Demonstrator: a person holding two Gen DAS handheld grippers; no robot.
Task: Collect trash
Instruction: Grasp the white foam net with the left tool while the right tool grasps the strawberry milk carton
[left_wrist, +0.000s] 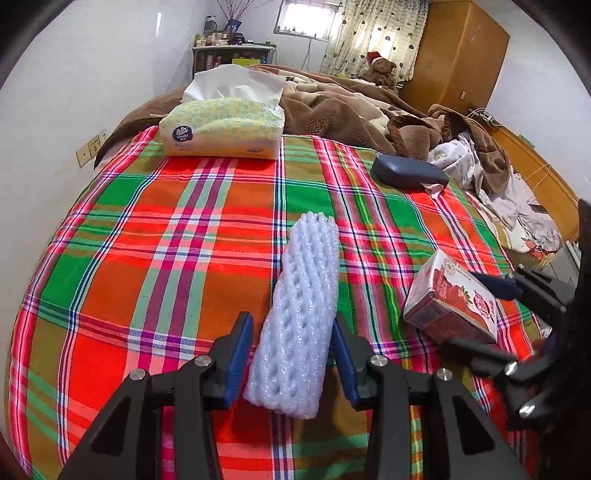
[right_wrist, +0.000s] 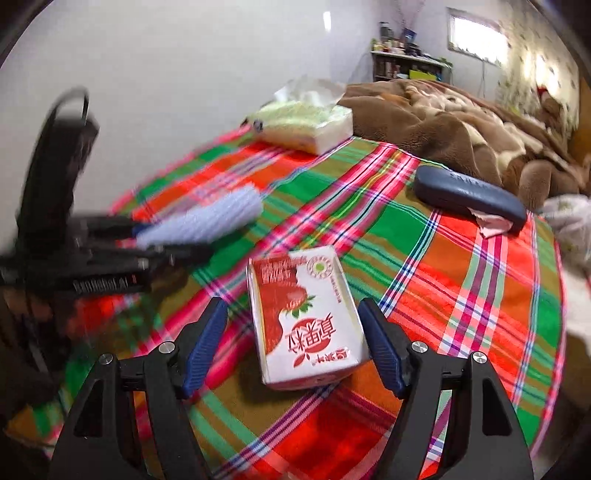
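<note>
On the plaid sheet (left_wrist: 147, 229), a foam sleeve (left_wrist: 299, 314) is bracketed by the left gripper (left_wrist: 293, 354); the pads appear to sit at its sides, but whether they press on it cannot be told. If closed hard, the soft foam could be crushed or squirted out forward. To the right, a strawberry carton (right_wrist: 306, 321) lies between the parted jaws of the right gripper (right_wrist: 295, 347), untouched. Being tilted, it could be twisted aside or pushed into the sheet.

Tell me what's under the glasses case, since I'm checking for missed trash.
A crumpled pink scrap sticks out from under the case, on the plaid sheet. How far it extends beneath is hidden.
</note>
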